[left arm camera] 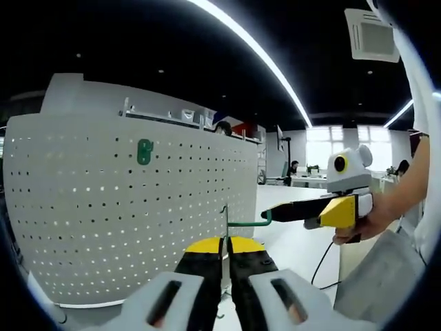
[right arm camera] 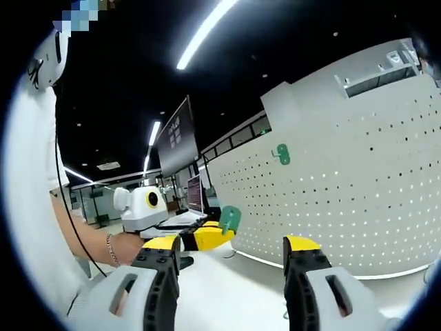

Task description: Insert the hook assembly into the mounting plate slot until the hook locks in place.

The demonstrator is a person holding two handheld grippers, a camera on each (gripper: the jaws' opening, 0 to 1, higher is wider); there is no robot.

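Up on the left of the left gripper view, a small green mounting plate [left arm camera: 144, 151] is seen fixed high on the white pegboard [left arm camera: 83, 227]. Lower down, the left gripper [left arm camera: 225, 249] is squeezed shut on the green hook assembly [left arm camera: 238, 222], which is held by its thin upright piece, with the wire arm sticking out to the right. The tip of that arm looks to be touched by the right gripper [left arm camera: 269, 214], held in a hand [left arm camera: 365, 224]. In the right gripper view, the left gripper [right arm camera: 224, 231] is seen at the left with the green hook piece [right arm camera: 230, 218] at its tip, well apart from the mounting plate [right arm camera: 281, 154] on the pegboard [right arm camera: 358, 207]. The right gripper [right arm camera: 233, 249] is held wide, with nothing seen between its jaws. The hook is judged to be light, stiff and smooth, so it could twist or slip. It is best held low on the flat upright piece, with the top left free for the slot.
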